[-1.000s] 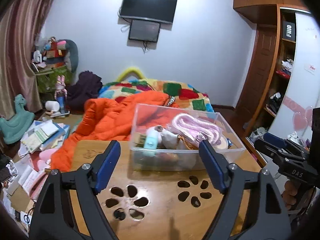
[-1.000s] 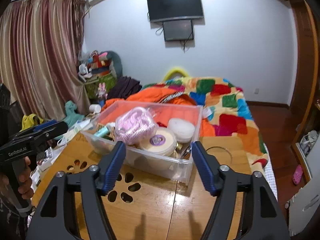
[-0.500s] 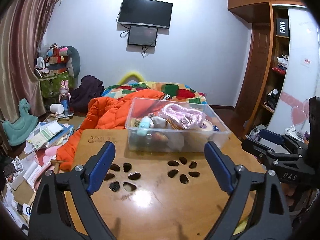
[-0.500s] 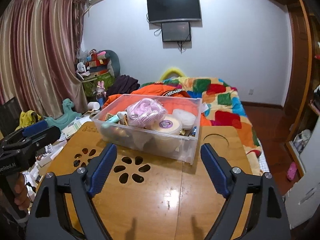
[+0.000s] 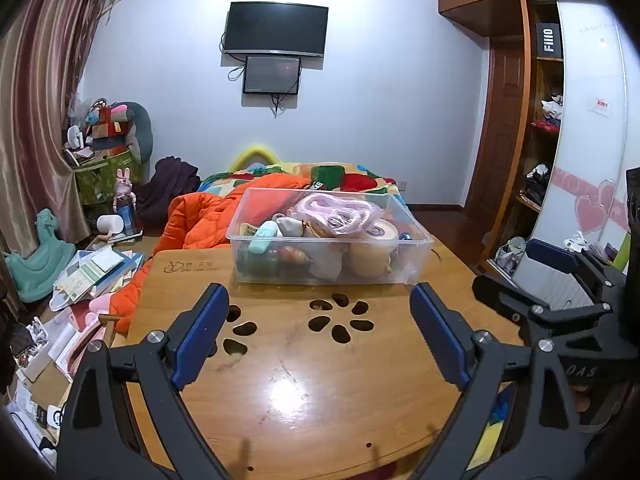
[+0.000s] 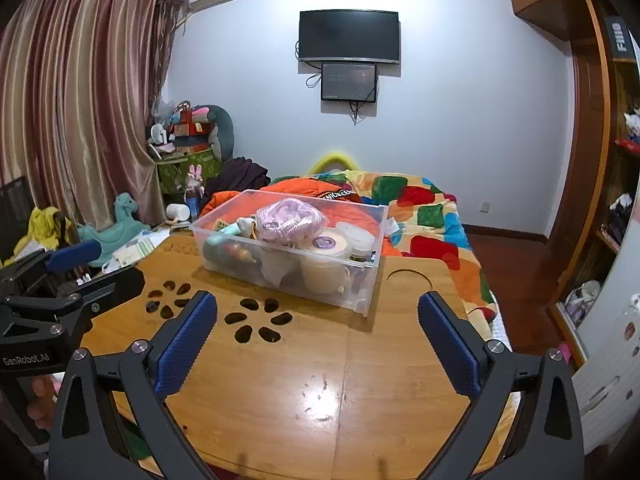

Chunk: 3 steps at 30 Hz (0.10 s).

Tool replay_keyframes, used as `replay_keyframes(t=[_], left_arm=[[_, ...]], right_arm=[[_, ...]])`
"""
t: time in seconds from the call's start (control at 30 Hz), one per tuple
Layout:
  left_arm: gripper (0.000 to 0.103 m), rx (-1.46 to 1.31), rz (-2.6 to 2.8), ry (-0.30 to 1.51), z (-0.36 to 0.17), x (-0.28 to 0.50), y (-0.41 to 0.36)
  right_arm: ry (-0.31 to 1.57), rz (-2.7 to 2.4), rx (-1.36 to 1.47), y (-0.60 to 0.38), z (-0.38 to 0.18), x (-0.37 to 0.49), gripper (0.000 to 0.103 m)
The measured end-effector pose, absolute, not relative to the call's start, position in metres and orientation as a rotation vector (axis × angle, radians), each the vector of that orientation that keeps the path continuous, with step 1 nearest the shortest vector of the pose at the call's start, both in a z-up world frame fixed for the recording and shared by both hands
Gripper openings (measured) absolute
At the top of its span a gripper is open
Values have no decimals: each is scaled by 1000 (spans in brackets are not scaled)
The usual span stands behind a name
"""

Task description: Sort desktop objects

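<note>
A clear plastic box point(image 5: 332, 276) point(image 6: 288, 280) stands at the far side of the wooden table point(image 5: 320, 392) point(image 6: 320, 384). It holds a pink bag point(image 5: 336, 212) point(image 6: 290, 220), a cream roll point(image 5: 374, 248) point(image 6: 326, 264), a mint-green item point(image 5: 262, 238) and several other small things. My left gripper point(image 5: 320, 300) hovers over the table short of the box, open and empty. My right gripper point(image 6: 318, 300) also sits back from the box, its jaws opening with nothing between them.
Flower-shaped holes point(image 5: 340, 316) point(image 6: 256, 320) pierce the tabletop, and a round recess point(image 6: 408, 276) lies right of the box. Behind the table is a bed with an orange duvet point(image 5: 208, 220). Papers and toys point(image 5: 92, 268) litter the floor at left. A wardrobe point(image 5: 540, 140) stands at right.
Both grippers have drawn back from the box, which now looks smaller and farther away. Both pairs of jaws stand wider apart. The box has stayed on the table.
</note>
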State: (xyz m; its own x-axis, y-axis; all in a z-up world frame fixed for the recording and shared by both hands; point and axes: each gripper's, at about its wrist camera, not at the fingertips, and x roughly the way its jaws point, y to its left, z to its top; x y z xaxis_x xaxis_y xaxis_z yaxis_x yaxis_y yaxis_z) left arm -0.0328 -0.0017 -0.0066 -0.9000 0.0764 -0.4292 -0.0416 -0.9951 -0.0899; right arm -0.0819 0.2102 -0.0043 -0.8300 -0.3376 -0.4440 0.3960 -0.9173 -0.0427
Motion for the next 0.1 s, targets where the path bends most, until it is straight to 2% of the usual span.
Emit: replay_keyframes(t=[0.1], left_arm=[[92, -667, 3007, -142, -6, -30, -2]], right_arm=[[210, -2692, 610, 210, -7, -78, 101]])
